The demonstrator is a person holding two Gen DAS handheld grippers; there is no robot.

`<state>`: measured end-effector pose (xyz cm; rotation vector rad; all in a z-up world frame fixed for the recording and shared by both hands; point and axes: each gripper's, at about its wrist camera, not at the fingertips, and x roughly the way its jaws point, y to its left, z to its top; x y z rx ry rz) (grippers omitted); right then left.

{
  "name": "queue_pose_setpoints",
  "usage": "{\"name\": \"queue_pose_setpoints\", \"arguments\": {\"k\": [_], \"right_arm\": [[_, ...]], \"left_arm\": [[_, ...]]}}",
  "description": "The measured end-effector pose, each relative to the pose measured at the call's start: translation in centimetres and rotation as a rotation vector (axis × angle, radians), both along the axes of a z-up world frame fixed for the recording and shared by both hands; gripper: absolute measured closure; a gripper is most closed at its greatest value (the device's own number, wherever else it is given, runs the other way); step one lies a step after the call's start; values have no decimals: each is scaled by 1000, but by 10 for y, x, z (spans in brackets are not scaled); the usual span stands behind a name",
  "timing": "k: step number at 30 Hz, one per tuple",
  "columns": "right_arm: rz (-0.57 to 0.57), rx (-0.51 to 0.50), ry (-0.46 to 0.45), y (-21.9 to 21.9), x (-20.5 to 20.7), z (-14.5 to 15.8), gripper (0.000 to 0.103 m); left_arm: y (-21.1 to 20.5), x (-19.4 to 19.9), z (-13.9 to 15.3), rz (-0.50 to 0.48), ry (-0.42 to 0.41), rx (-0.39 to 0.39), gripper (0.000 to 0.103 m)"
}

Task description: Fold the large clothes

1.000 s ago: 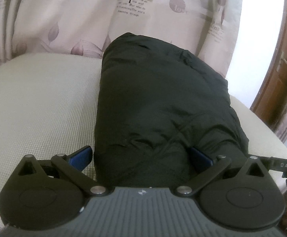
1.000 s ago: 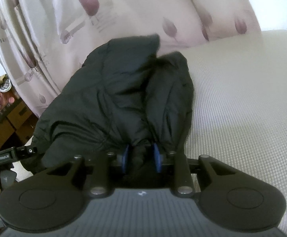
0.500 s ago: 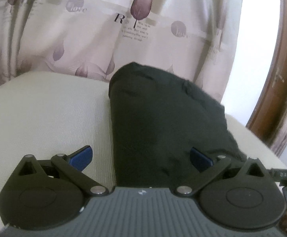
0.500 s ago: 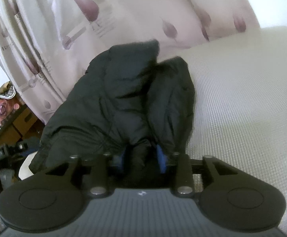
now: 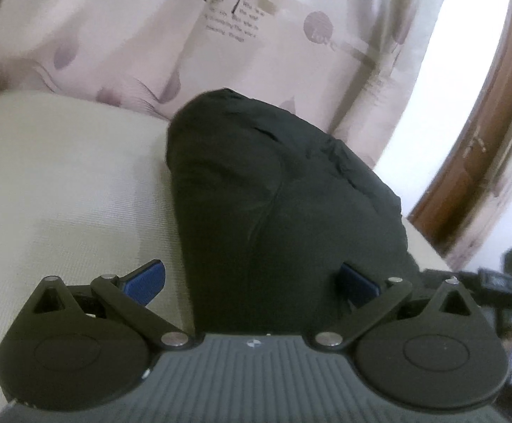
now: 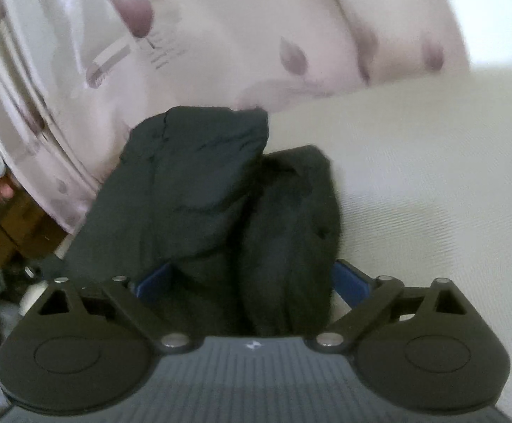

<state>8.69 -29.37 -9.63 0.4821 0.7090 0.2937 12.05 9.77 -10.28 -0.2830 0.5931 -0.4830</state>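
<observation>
A black padded jacket (image 5: 273, 204) lies folded in a long bundle on the cream bed cover (image 5: 62, 183). My left gripper (image 5: 252, 282) is open, its blue fingers (image 5: 146, 280) wide apart on either side of the bundle's near end. In the right wrist view the jacket (image 6: 220, 194) shows two thick folds side by side. My right gripper (image 6: 252, 282) is open too, its blue fingers (image 6: 351, 282) spread around the near end of the jacket.
A pink curtain with leaf prints (image 5: 220, 35) hangs close behind the bed. A brown wooden door frame (image 5: 485, 141) stands at the right. Brown furniture (image 6: 9, 232) sits at the left of the right wrist view. The bed cover (image 6: 432, 176) spreads to the right.
My right gripper was shut on a fold of the jacket and has opened wide. Both views have tilted up, so the jacket sits lower in frame.
</observation>
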Motion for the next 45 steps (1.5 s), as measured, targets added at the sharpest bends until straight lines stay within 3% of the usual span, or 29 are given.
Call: {"name": "queue_pose_setpoints", "arguments": {"k": [5,9,11,13,17,21,23,24,26,28,29,31,35,40,45], "right_arm": [[63,155,115,-6,38,-15,0],[119,170,87,6,50,-21,1],[126,158,56,12,52,-20,22],[127,118,1,19,56,-12,50],[94,91,-65,32,71,6,66],[82,119,-102,33,85,15,67],[70,119,-80,34,92,10,67],[66,112,-62,35,94,6,66],[49,102,-35,35,90,1,54],[39,125,-7,29,83,-4,35],[30,122,1,27,79,-4,30],[17,85,5,23,71,0,11],[10,47,78,22,73,0,2],[70,214,213,17,85,-23,0],[99,245,186,17,93,-34,0]], "left_arm": [[-2,31,-13,-104,88,-65,0],[-7,55,-21,-122,123,-102,1],[-6,60,-21,-84,85,-112,14],[-10,64,-14,-65,55,-87,23],[-10,82,3,-33,43,-66,31],[-5,95,12,-25,42,-39,30],[-6,100,10,-31,52,-11,27],[-7,101,9,-40,57,3,25],[-7,100,7,-61,66,30,15],[-5,97,8,-88,55,58,7],[-6,94,10,-94,40,78,0],[-5,88,10,-104,10,116,0],[-14,85,10,-127,10,129,0],[-6,94,3,-172,37,90,0],[9,110,-13,-200,128,-26,0]]}}
